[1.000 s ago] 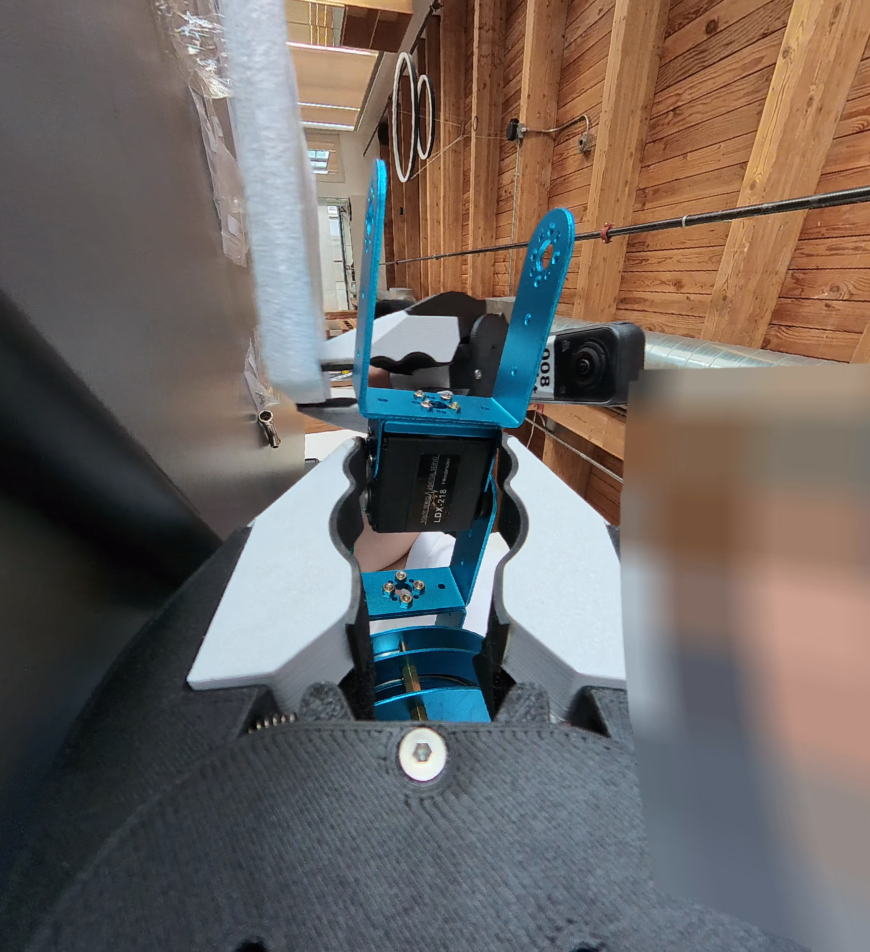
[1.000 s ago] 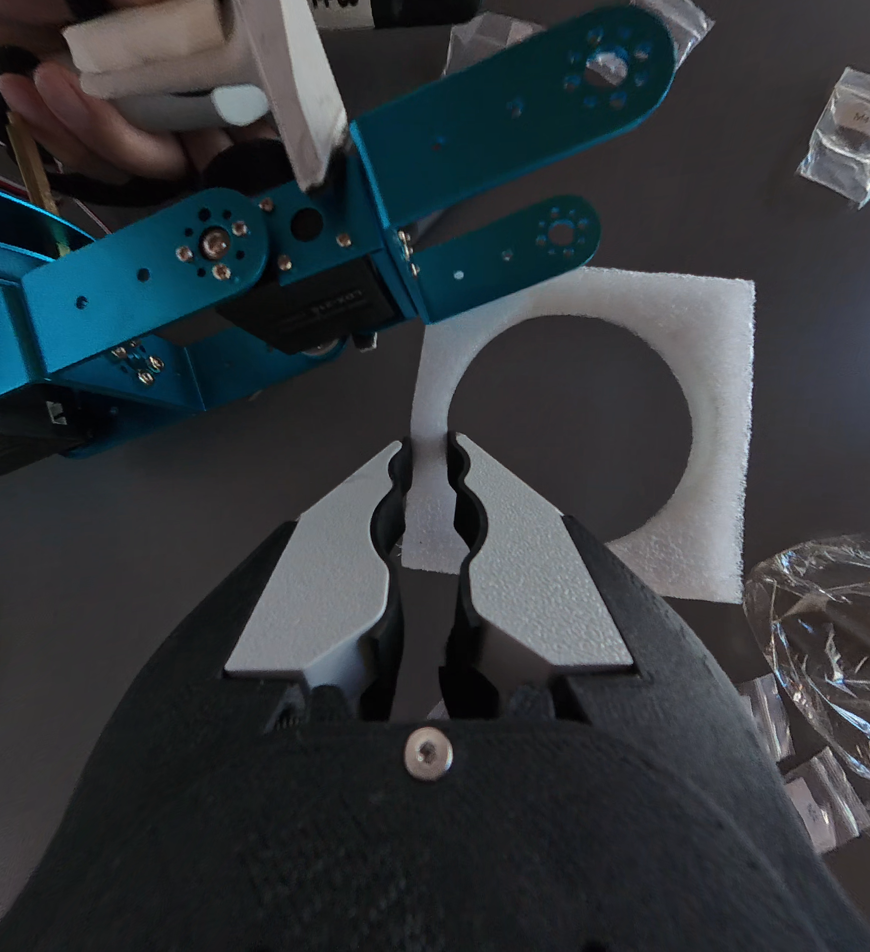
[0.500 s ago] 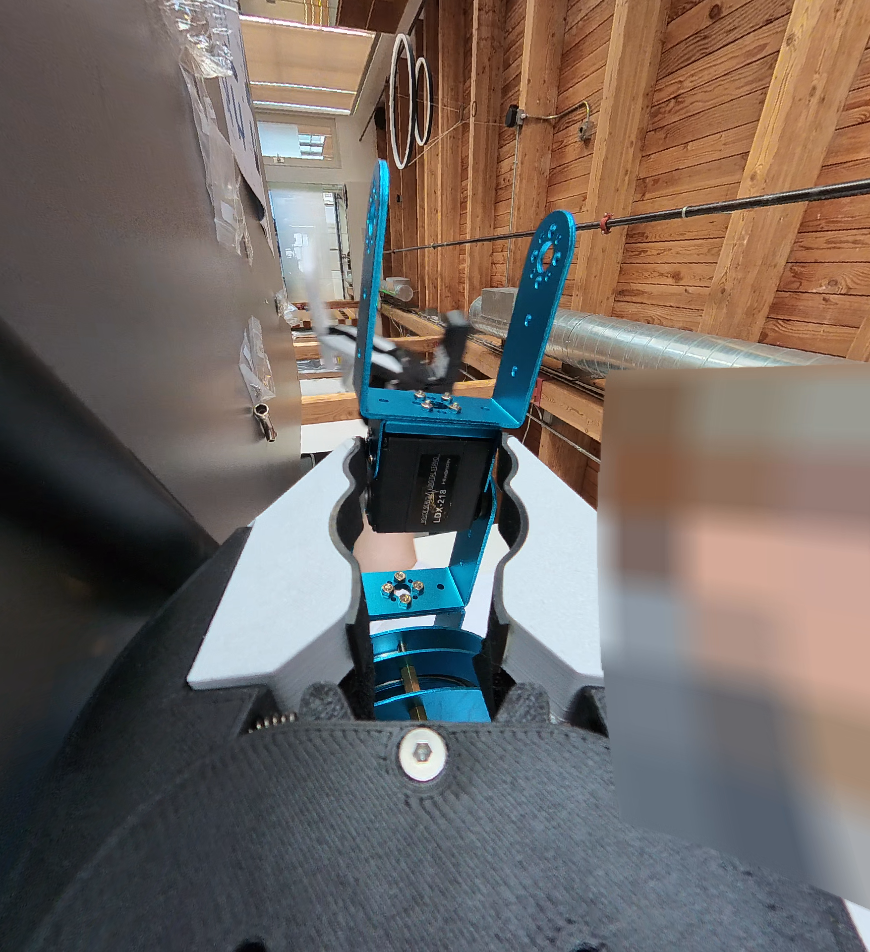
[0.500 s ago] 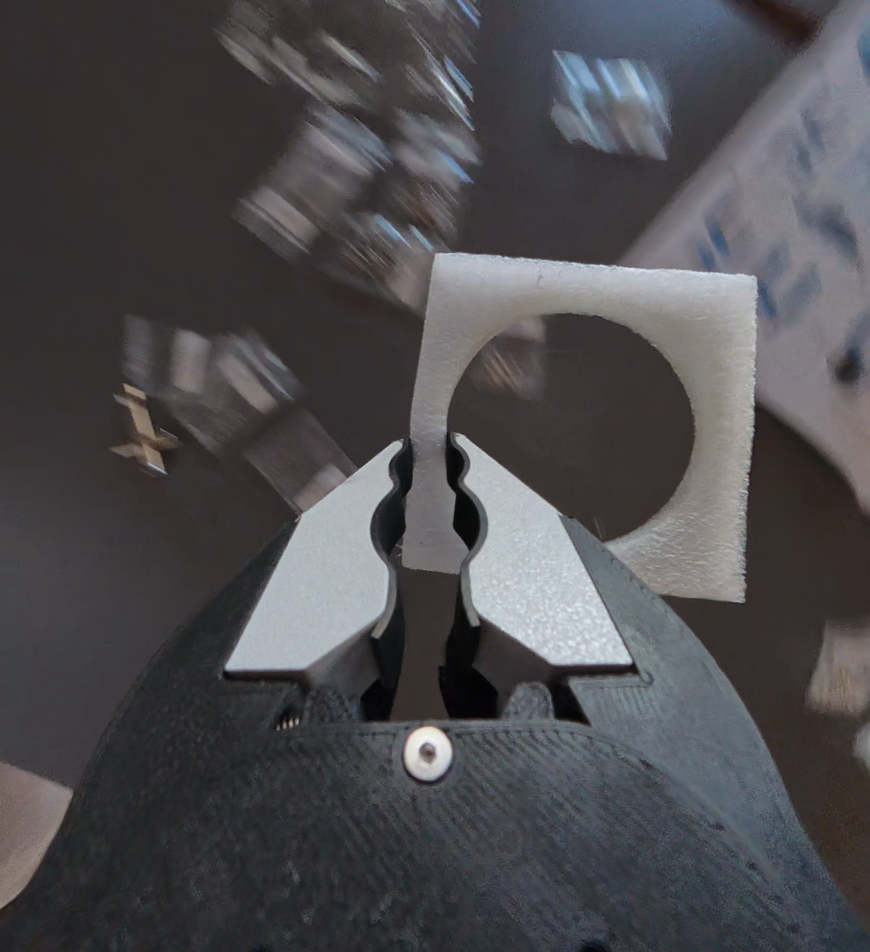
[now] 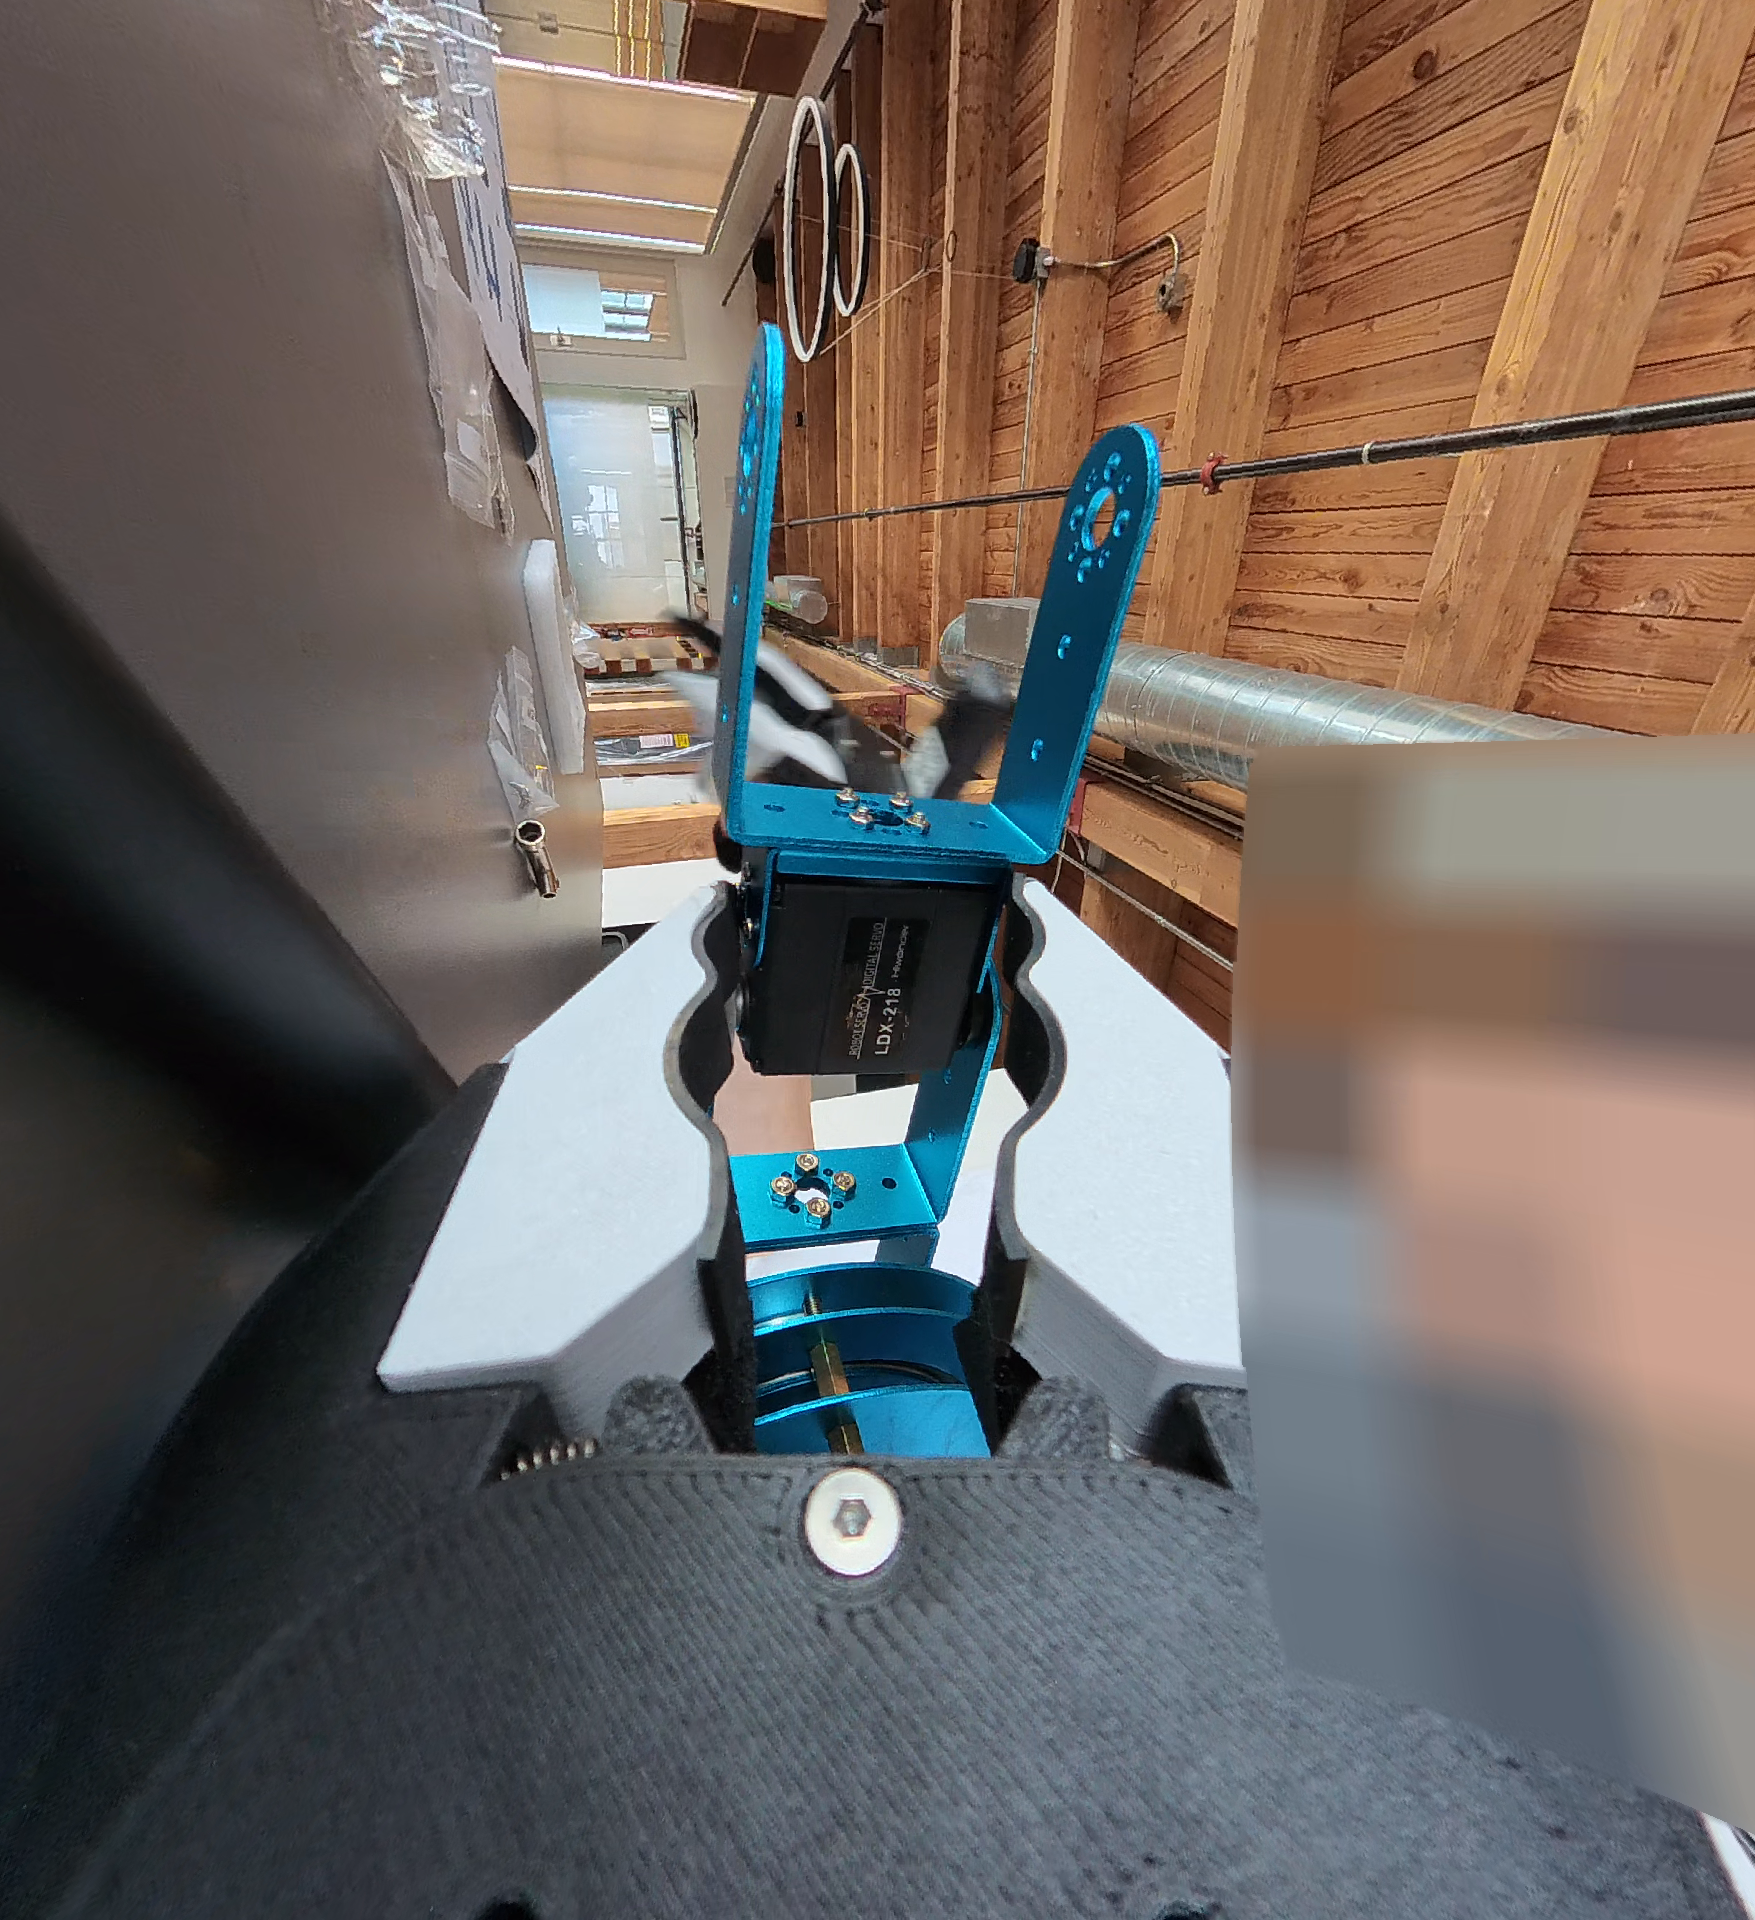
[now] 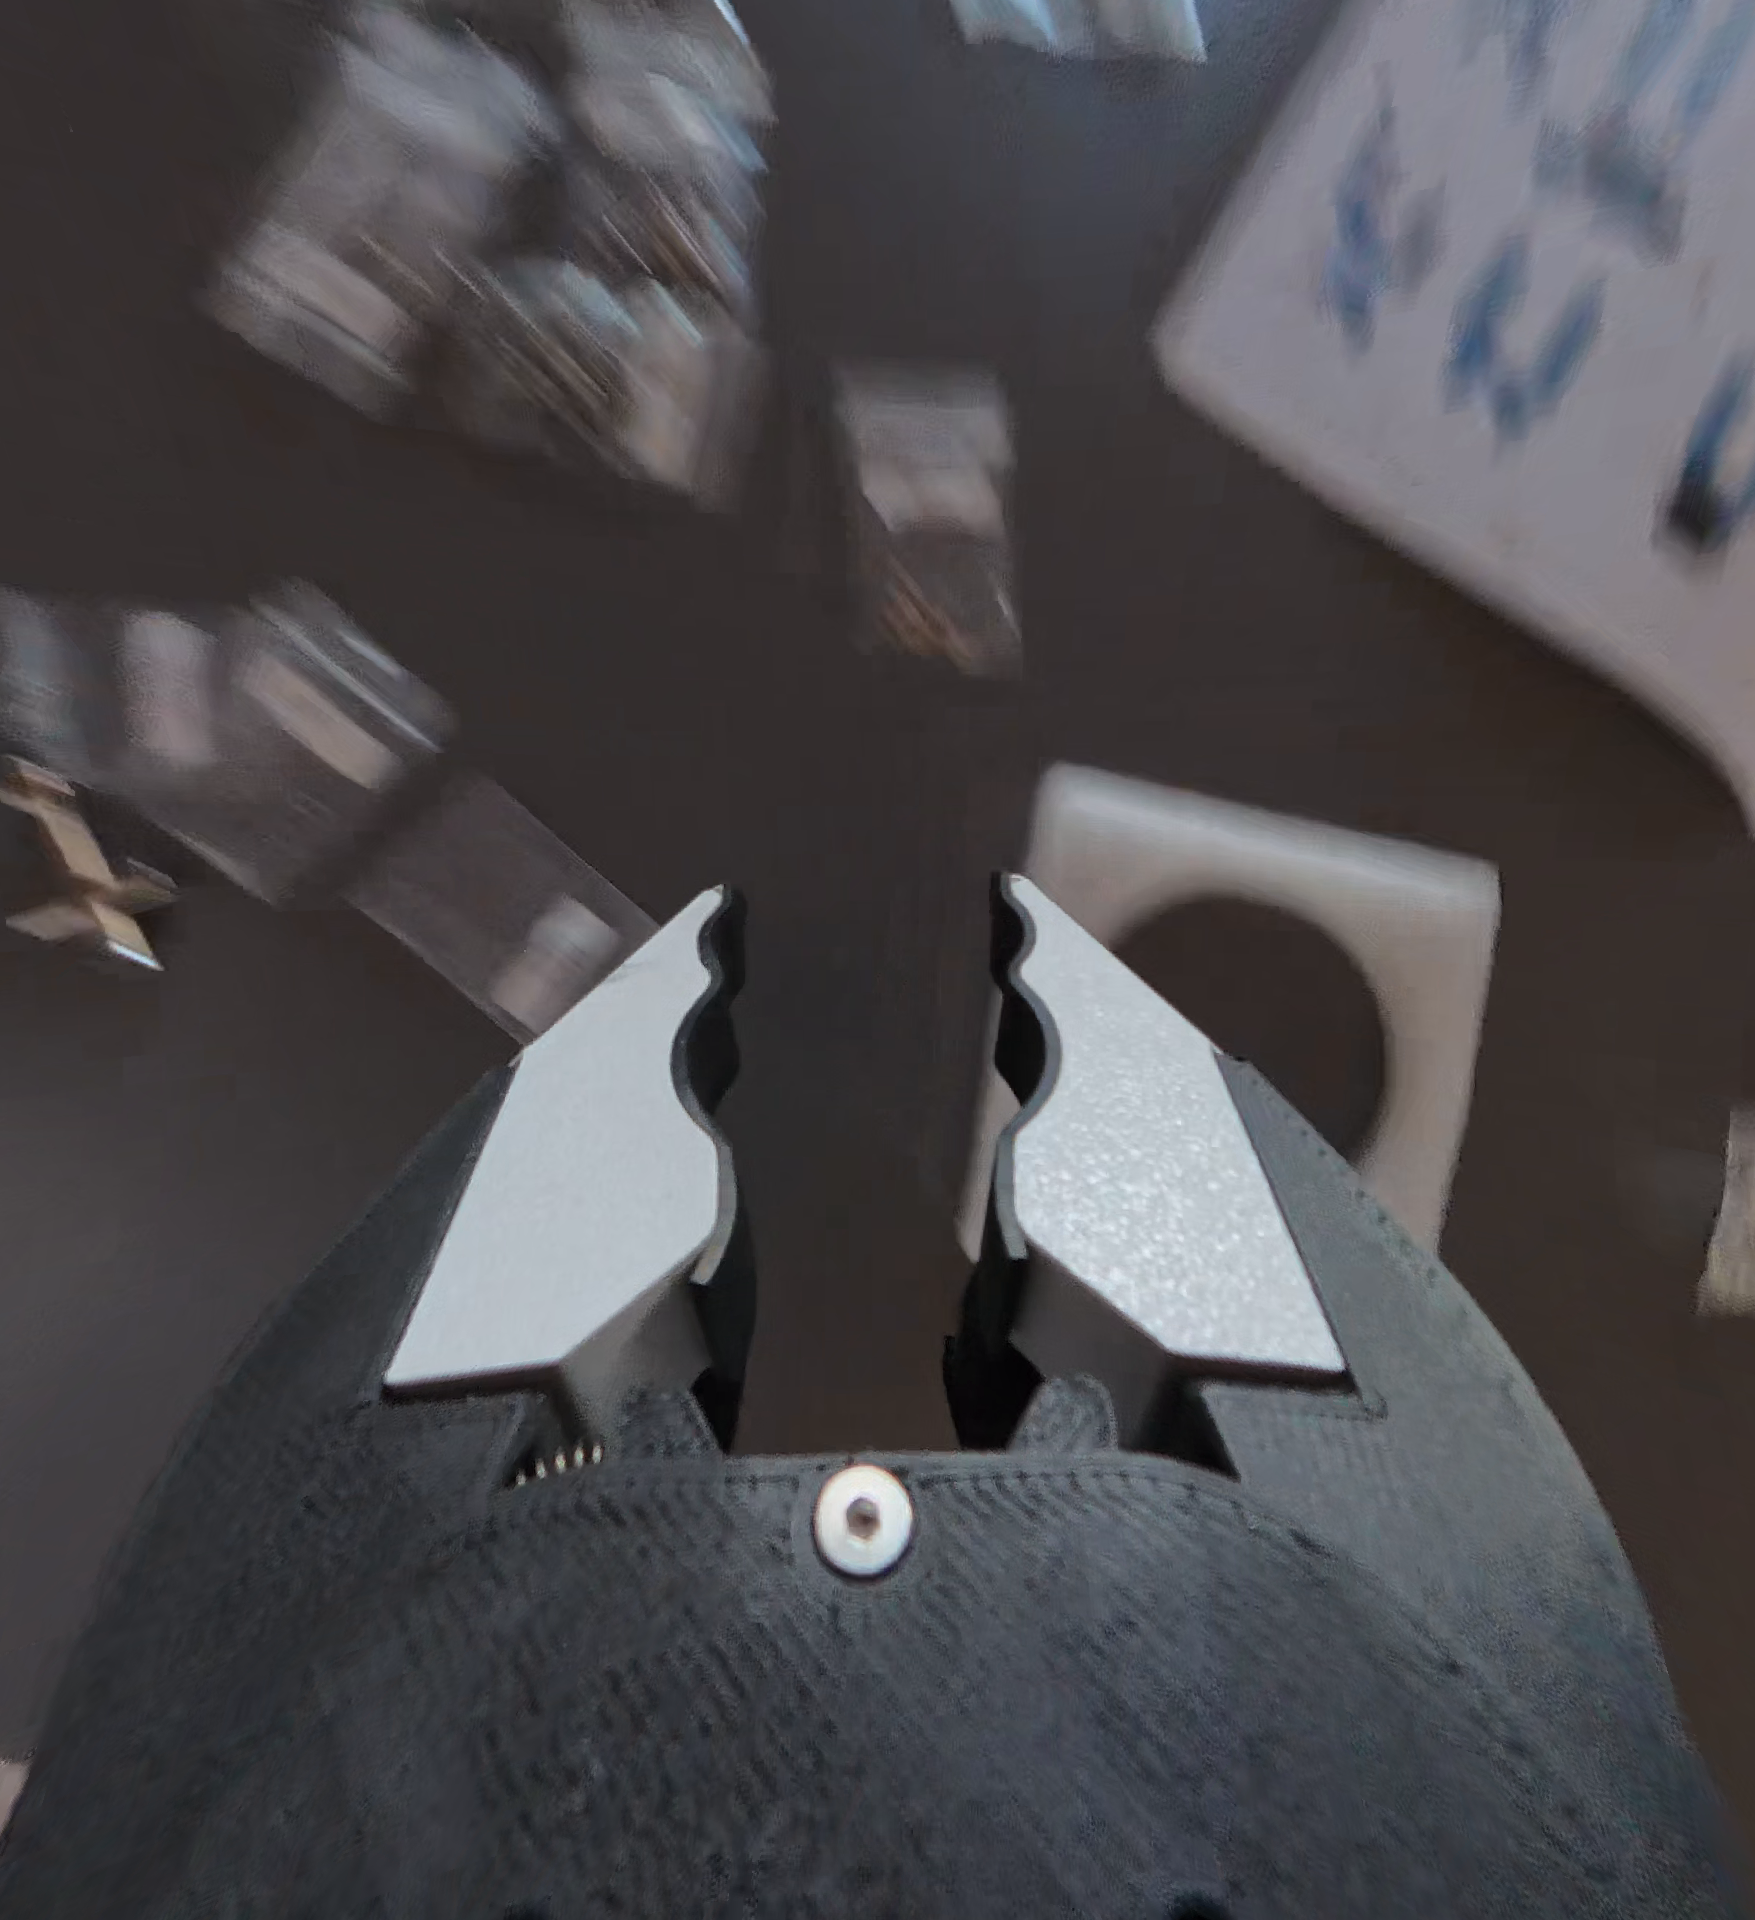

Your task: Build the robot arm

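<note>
My left gripper (image 5: pixel 868 914) is shut on a blue metal bracket assembly with a black servo (image 5: pixel 868 982); a blue U-bracket (image 5: pixel 1101 582) sticks out past the fingertips. The dark table (image 5: pixel 229 520) stands tilted at the left of that view. My right gripper (image 6: pixel 862 904) is open and empty above the dark table (image 6: pixel 852 675). A white square foam piece with a round hole (image 6: pixel 1268 966) lies just right of the right finger, partly hidden behind it. The right gripper shows blurred behind the bracket in the left wrist view (image 5: pixel 800 717).
Several small clear plastic bags (image 6: pixel 499 249) lie blurred on the table beyond the right gripper. A white sheet with blue print (image 6: pixel 1579 364) is at the upper right. A small cross-shaped part (image 6: pixel 83 883) lies at the left. Wooden wall (image 5: pixel 1475 312) and a silver duct (image 5: pixel 1268 707) are behind.
My right gripper carried the foam piece away from the blue bracket, then opened and let it go onto the table. The left gripper kept its hold and barely moved.
</note>
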A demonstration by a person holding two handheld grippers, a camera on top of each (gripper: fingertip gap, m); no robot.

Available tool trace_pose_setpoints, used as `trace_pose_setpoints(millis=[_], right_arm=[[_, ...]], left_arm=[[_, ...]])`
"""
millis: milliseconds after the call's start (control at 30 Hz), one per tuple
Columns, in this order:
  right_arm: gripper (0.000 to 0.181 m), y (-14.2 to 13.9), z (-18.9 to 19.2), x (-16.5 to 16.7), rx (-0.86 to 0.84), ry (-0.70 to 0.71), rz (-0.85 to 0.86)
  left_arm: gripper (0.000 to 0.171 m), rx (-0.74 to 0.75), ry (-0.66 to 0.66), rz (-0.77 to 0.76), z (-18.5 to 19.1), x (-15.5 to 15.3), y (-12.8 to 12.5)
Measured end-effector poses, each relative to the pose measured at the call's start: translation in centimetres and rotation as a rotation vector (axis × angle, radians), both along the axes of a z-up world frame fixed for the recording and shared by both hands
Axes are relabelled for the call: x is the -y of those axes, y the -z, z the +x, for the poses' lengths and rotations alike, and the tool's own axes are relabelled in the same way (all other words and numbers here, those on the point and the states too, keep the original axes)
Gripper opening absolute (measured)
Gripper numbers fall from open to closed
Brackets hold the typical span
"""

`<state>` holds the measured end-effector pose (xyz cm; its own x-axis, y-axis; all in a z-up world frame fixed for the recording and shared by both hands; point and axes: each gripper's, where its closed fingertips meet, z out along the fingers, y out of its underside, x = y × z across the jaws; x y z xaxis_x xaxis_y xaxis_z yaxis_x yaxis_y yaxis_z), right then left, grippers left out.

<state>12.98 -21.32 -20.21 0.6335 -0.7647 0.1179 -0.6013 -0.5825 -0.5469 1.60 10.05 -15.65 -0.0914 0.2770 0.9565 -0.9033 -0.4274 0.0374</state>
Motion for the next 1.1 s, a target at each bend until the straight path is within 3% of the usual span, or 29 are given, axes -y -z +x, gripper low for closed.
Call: trace_pose_setpoints(millis=[33, 100, 167, 267, 333, 500, 567, 633, 733, 933, 1033, 1100], right_arm=[[0.049, -1.4, 0.0, -3.7, 0.063, -0.076, 0.044], [0.048, -3.9, -2.0, -13.6, 0.091, -0.291, 0.273], [0.048, -5.2, -6.5, -22.7, -0.050, -0.537, 0.546], [0.048, -4.7, -11.4, -29.1, -0.387, -0.685, 0.744], [0.050, -4.2, -13.2, -30.1, -0.559, -0.699, 0.791], [0.047, -4.6, -13.5, -29.7, -0.658, -0.614, 0.930], [0.045, -5.0, -12.2, -29.4, -0.552, -0.617, 0.937], [0.042, -6.0, -9.9, -29.2, -0.343, -0.629, 0.963], [0.023, -7.3, -7.0, -28.7, -0.174, -0.666, 1.001], [0.001, -6.0, -0.6, -30.6, -0.160, -0.786, 0.796], [0.011, -5.4, 1.0, -33.8, -0.367, -0.819, 0.654], [0.021, -5.4, 0.6, -35.9, -0.440, -0.889, 0.468]], left_arm=[[0.050, 0.001, -0.001, 0.001, 0.0, 0.0, 0.0], [0.050, 0.000, -0.003, 0.000, 0.0, -0.1, 0.0], [0.050, 0.000, -0.005, 0.000, 0.0, -0.1, 0.0], [0.050, -0.001, -0.006, 0.000, 0.0, -0.1, 0.0], [0.050, 0.001, -0.008, 0.001, 0.0, -0.1, 0.0], [0.050, 0.014, -0.001, 0.006, -0.1, -0.1, -0.2], [0.050, 0.018, 0.005, 0.005, -0.2, 0.0, -0.3], [0.050, 0.026, 0.011, 0.003, -0.2, 0.1, -0.3], [0.050, 0.028, 0.014, 0.002, -0.3, 0.3, -0.4], [0.050, 0.032, 0.005, 0.002, -0.3, 0.2, -0.5], [0.050, 0.030, 0.004, 0.000, -0.3, 0.2, -0.4], [0.050, 0.031, 0.005, 0.001, -0.3, 0.2, -0.4]])
